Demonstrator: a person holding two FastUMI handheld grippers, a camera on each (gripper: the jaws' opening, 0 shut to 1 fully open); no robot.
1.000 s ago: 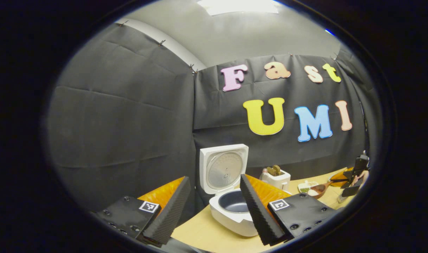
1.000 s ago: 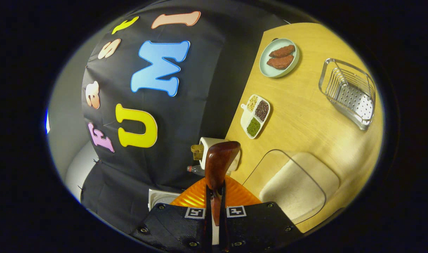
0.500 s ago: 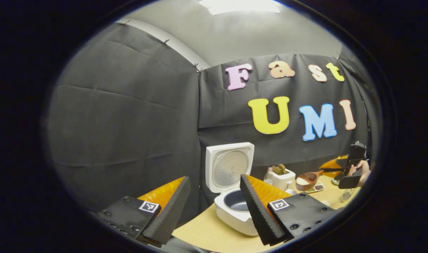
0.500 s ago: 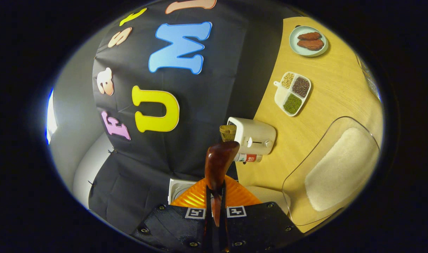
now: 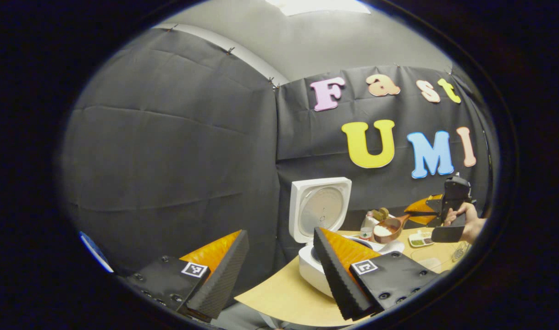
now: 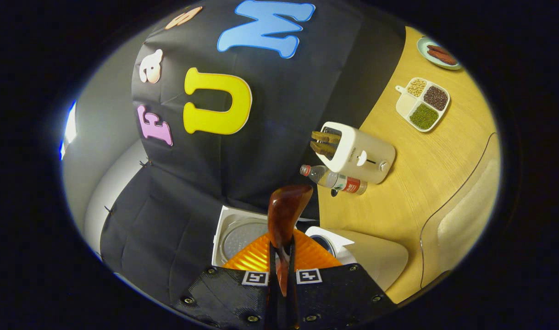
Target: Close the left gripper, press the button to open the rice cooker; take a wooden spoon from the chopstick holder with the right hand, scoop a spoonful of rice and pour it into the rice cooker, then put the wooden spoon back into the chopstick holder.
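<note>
The right gripper (image 6: 279, 268), fingers clamped on the wooden spoon (image 5: 389, 227), has carried its rice from the tabletop's far side to just above the open rice cooker (image 5: 323, 229); pouring seems next. The left gripper (image 5: 274, 270) hangs wide open, empty.

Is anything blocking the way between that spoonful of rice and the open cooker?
Nothing visible. The spoon, held by the right gripper, hangs just right of the cooker, whose lid stands open; the toaster and bottle sit behind.
</note>
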